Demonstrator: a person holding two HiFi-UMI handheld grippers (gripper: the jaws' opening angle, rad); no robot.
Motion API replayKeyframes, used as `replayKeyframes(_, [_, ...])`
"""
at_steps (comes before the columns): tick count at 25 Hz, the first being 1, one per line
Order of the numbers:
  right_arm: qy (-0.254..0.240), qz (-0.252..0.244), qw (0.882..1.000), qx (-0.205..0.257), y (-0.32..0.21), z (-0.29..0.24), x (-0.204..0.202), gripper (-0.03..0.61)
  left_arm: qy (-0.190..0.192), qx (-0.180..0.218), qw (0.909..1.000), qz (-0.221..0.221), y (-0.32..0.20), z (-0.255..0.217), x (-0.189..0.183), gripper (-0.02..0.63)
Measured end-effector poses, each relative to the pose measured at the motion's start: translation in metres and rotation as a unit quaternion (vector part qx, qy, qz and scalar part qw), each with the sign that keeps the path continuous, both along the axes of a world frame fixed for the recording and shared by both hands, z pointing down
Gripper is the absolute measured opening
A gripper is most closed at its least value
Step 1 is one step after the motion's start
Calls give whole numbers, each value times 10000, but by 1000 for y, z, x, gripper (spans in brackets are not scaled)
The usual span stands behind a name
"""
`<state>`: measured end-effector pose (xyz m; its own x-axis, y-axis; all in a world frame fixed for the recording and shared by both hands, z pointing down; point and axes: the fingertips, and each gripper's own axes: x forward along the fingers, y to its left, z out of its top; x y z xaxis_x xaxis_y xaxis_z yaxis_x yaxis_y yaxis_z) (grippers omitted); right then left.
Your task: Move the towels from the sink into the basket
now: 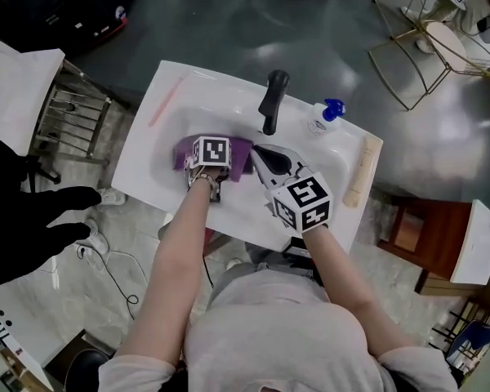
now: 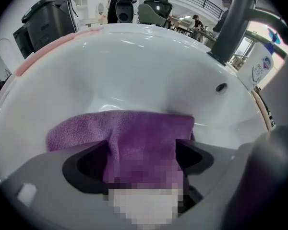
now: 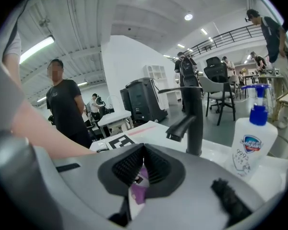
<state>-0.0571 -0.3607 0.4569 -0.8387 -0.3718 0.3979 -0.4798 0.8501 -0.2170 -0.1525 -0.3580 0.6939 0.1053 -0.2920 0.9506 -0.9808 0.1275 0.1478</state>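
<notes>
Now: left gripper point(image 2: 141, 152) points steeply down into the sink point(image 2: 134, 56), jaws spread wide astride a raised fold of the purple towel point(image 2: 81, 128), pads not yet pressing. Right gripper point(image 3: 143, 150), jaws closed tip to tip on nothing, hangs just beside it, near the tap point(image 3: 194, 114). For a sound grasp, seat both pads low on the thick fold, then close fully before lifting; a shallow pinch would likely slip.
</notes>
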Motion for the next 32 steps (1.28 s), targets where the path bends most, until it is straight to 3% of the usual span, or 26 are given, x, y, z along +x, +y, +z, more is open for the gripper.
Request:
replayKeyframes(6, [-12, 96, 9999, -61, -4, 3, 6, 18, -510, -102, 9986, -40, -1, 11, -3, 457])
replayKeyframes(13, [-58, 194, 9998, -87, -9, 3, 14, 18, -527, -179, 9984, -79, -1, 11, -2, 432])
replayKeyframes(24, [-39, 157, 9998, -68, -4, 1, 16, 18, -428, -199, 9981, -389, 4, 3, -7, 178])
replayKeyframes(28, [-39, 155, 9999, -51, -2, -1, 15, 18, -284, -203, 9975, -614, 7, 0, -8, 117])
replayKeyframes(32, [-77, 141, 9999, -11, 0, -5, 14, 18, -202, -197, 9970, -722, 10, -1, -8, 98])
